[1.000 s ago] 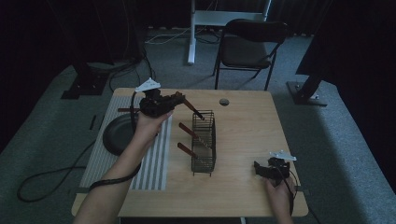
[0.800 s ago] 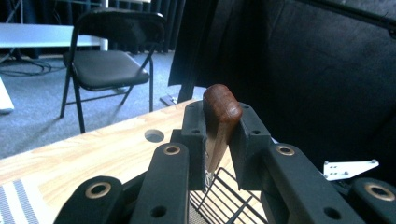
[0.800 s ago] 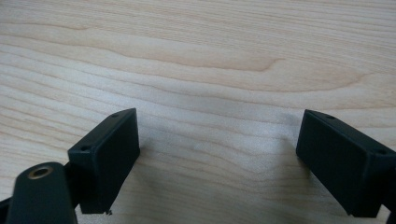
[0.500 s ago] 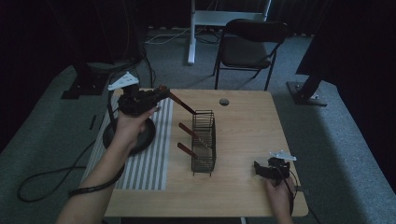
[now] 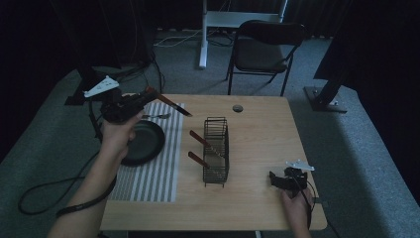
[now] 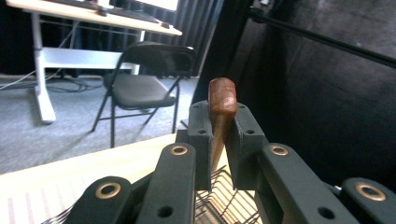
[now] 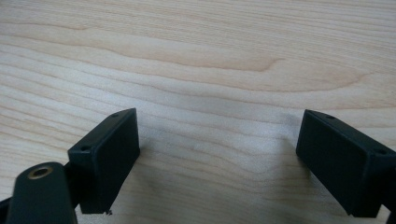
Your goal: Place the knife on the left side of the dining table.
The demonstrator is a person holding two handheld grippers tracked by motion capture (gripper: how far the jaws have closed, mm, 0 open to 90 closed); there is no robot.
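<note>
Left gripper (image 5: 148,97) clamped on a wooden-handled knife (image 6: 221,100) above the striped placemat (image 5: 158,163). Right gripper (image 7: 219,161) spread wide, empty, over the table (image 7: 210,56). No legible markings.

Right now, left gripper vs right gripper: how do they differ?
The left gripper is shut on a wooden-handled utensil; the right gripper stands open with nothing between its jaws. The left gripper is held up over the striped mat, near the dark plate; the right gripper sits low over bare table, right of the wire rack. Both have black jaws and a grey plate on top.
</note>
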